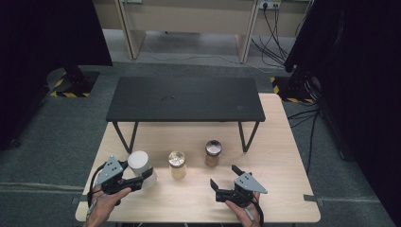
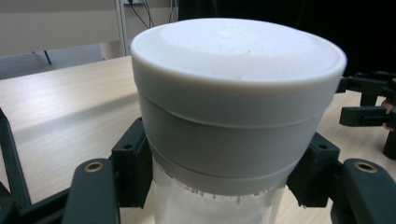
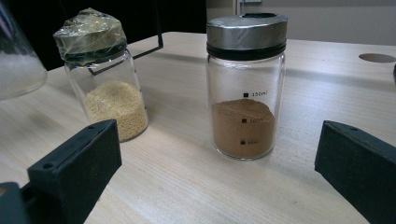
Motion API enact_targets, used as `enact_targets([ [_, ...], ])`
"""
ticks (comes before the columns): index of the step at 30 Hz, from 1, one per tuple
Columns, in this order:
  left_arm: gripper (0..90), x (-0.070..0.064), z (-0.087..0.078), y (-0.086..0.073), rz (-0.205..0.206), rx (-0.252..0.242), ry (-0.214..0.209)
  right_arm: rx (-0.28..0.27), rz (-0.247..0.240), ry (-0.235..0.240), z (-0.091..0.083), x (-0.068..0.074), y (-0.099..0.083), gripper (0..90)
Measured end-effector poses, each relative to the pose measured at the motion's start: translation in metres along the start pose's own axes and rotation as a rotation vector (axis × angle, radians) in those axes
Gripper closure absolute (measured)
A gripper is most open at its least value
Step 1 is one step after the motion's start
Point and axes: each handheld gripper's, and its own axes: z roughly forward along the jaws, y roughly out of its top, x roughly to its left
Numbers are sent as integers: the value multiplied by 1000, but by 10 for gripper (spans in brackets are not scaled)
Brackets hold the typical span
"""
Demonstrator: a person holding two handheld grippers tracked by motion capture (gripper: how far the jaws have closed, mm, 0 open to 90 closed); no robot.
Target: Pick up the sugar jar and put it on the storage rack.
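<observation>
A clear jar with a wide white lid point(image 1: 137, 161) is at the front left of the wooden table point(image 1: 274, 189), and white grains show through its glass point(image 3: 14, 65). My left gripper point(image 1: 144, 177) is shut on it, and its pads point(image 2: 133, 170) press the glass just under the white lid point(image 2: 238, 70). The jar looks tilted and slightly raised. My right gripper point(image 1: 223, 176) is open at the front right, its jaws wide apart with nothing between them point(image 3: 219, 186). It points at a brown-powder jar with a metal lid point(image 3: 245, 88).
A jar of yellow grains with a film cover point(image 1: 177, 164) point(image 3: 105, 79) stands between the white-lidded jar and the brown-powder jar point(image 1: 213, 152). A low black bench point(image 1: 184, 99) spans the table's far half on thin legs. The right gripper point(image 2: 369, 100) shows at the edge of the left gripper view.
</observation>
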Motion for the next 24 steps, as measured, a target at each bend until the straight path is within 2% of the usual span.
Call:
enact_targets([
  [21,349,15,-7,48,-3,10,-15,-1,-1,1,0,0,0,7],
  [24,349,16,-6,55,7,16,-13,-1,-1,2,0,0,0,8],
])
